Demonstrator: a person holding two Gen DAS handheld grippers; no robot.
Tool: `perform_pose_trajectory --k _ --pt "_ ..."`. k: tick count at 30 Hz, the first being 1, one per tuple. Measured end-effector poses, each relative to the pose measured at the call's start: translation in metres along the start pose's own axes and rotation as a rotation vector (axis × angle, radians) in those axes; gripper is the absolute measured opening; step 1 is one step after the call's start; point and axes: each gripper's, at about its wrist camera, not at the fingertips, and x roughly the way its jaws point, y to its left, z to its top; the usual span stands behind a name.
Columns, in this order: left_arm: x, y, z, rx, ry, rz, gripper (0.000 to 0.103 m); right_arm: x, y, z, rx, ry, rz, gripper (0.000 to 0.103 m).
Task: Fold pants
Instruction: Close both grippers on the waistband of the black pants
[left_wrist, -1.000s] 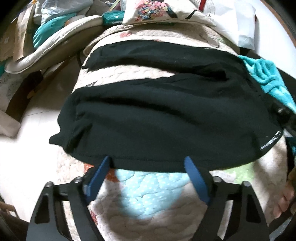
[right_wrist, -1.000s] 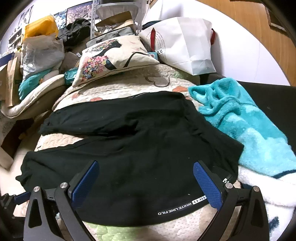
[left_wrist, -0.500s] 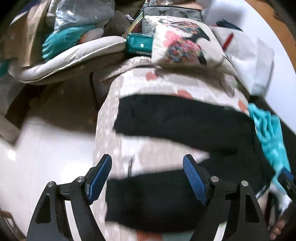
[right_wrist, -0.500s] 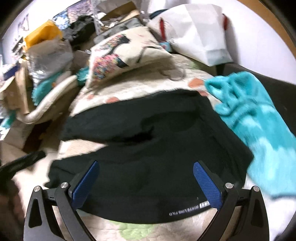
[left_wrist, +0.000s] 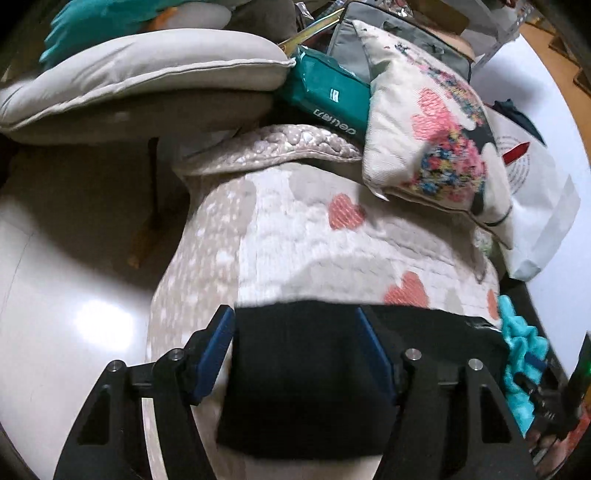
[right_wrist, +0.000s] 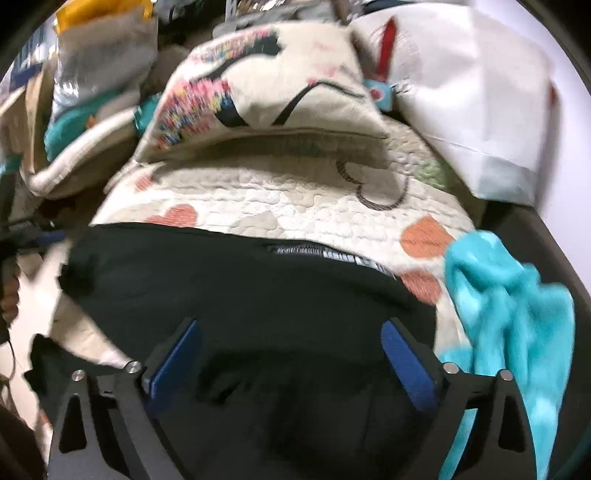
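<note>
I see black pants (left_wrist: 306, 376) on the quilt (left_wrist: 295, 236) under both tools. Left tool (left_wrist: 295, 350) released, jaws just narrowing; right tool (right_wrist: 291, 354) released. Patterned cushion (right_wrist: 266, 85) ahead, teal towel (right_wrist: 509, 306) right.

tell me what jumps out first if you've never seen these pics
The black pants dominate, spread across a quilt with orange hearts, filling the lower middle of both views. A bright teal towel lies bunched at their right edge, and a cushion with a colourful floral print sits at the quilt's far end.
</note>
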Motion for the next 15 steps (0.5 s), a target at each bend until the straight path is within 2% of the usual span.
perform_pose_trajectory --k 8,15 --pt "0.034 0.005 0.006 0.063 0.034 0.008 0.067 0.064 0.010 0.052 -0.118 0.055 0.061 0.096" --pt "0.042 -0.002 0.001 0.134 0.032 0.049 0.067 0.110 -0.001 0.063 -0.120 0.114 0.093 0.095"
